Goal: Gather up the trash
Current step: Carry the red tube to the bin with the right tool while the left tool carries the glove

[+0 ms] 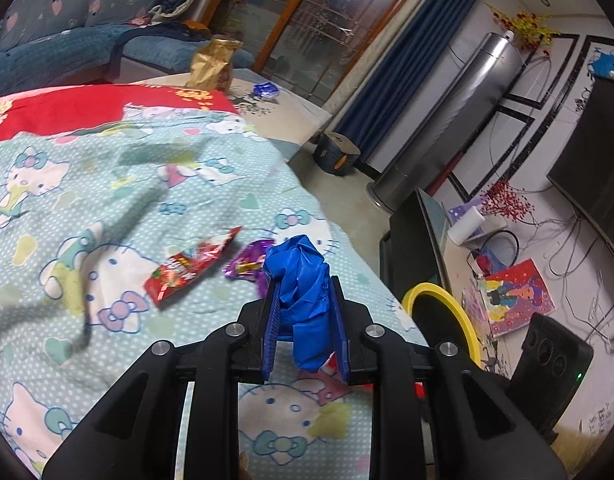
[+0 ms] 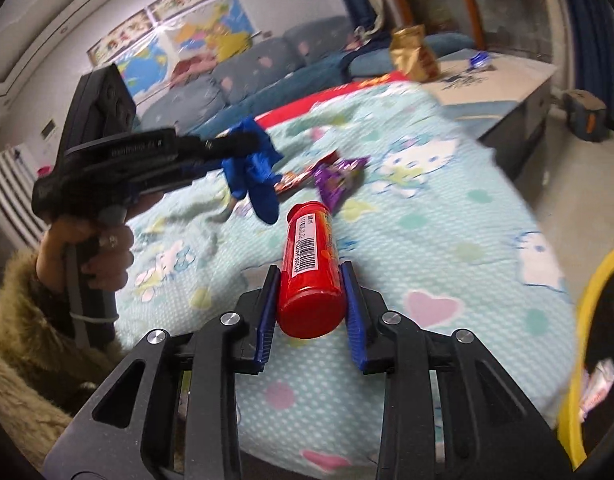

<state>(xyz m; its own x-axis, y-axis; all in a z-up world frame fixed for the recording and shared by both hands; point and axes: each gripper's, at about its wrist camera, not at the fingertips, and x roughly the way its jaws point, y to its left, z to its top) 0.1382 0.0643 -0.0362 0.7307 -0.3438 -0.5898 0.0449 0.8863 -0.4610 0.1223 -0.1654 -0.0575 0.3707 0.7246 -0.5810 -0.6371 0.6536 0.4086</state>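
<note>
Jaws of the left gripper (image 1: 305,312) are clamped on a crumpled blue wrapper (image 1: 303,300), which hangs between the blue pads and is held above the bed (image 1: 107,184). In the right wrist view the same gripper (image 2: 243,146) appears at left, carried by a hand (image 2: 95,252) in a fuzzy tan sleeve (image 2: 23,336), with the wrapper (image 2: 253,176) dangling from its tip.

Left to right on the cartoon-print bedcover lie a red wrapper (image 1: 191,266) and, just beside it, a purple wrapper (image 1: 249,262). Both rest flat, near the bed's edge and just beyond the blue wrapper.

Jaws of the right gripper (image 2: 311,300) are closed on a red tube (image 2: 311,276), barcode label facing up. The tube lies lengthwise between the pads, its rounded end toward the camera, raised above the bedcover.

At far right, beside the bed, stands a bin (image 2: 579,320) with a yellow rim; some white trash (image 2: 595,388) shows inside. The left wrist view shows the same rim (image 1: 447,300) just past the bed's edge.

Farther back, a gold bag (image 1: 215,64) stands upright on a pale surface (image 1: 291,120), with a small blue item (image 1: 267,90) near it.
</note>
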